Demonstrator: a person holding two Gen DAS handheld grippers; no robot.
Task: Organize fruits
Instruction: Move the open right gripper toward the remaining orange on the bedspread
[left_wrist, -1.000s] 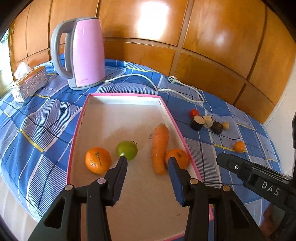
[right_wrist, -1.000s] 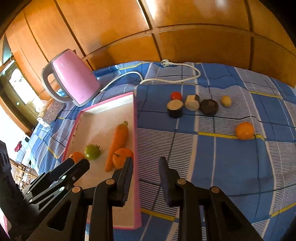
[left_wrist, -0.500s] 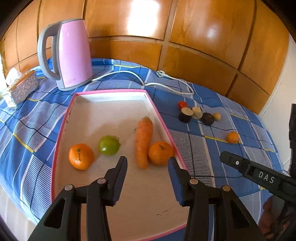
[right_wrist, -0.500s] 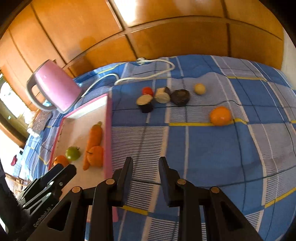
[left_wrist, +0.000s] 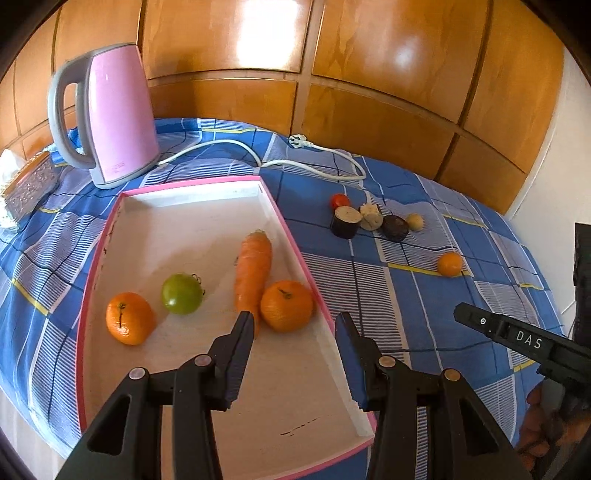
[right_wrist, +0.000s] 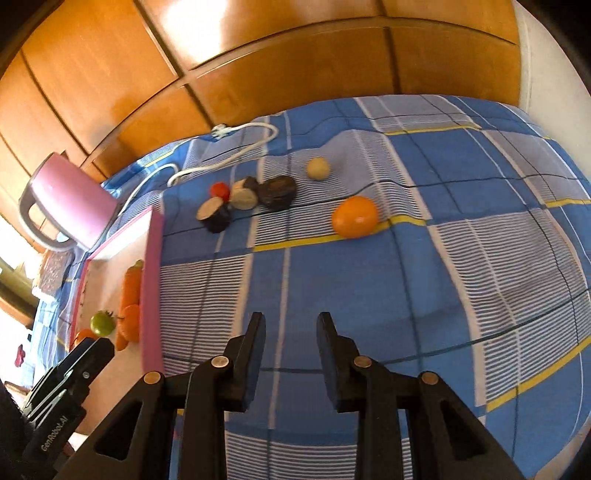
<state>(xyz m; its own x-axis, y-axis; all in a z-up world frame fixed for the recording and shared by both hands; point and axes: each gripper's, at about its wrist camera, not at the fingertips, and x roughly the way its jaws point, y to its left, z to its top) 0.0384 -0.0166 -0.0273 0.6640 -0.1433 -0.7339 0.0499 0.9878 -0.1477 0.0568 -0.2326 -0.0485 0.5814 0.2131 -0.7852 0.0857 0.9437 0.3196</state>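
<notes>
A pink-rimmed white tray holds two oranges, a green tomato and a carrot. My left gripper is open and empty above the tray's right rim. On the blue checked cloth lie a loose orange, a red tomato, two cut eggplant pieces, a dark piece and a small pale ball. My right gripper is open and empty over the cloth, well short of the loose orange.
A pink kettle with a white cord stands behind the tray. A silver tissue box sits at the far left. Wood panelling backs the table. The tray's rim is left of my right gripper.
My left gripper has drifted right, from over the tray's middle to its right rim. My right gripper has swung right and forward, so the loose orange and the cut pieces look nearer.
</notes>
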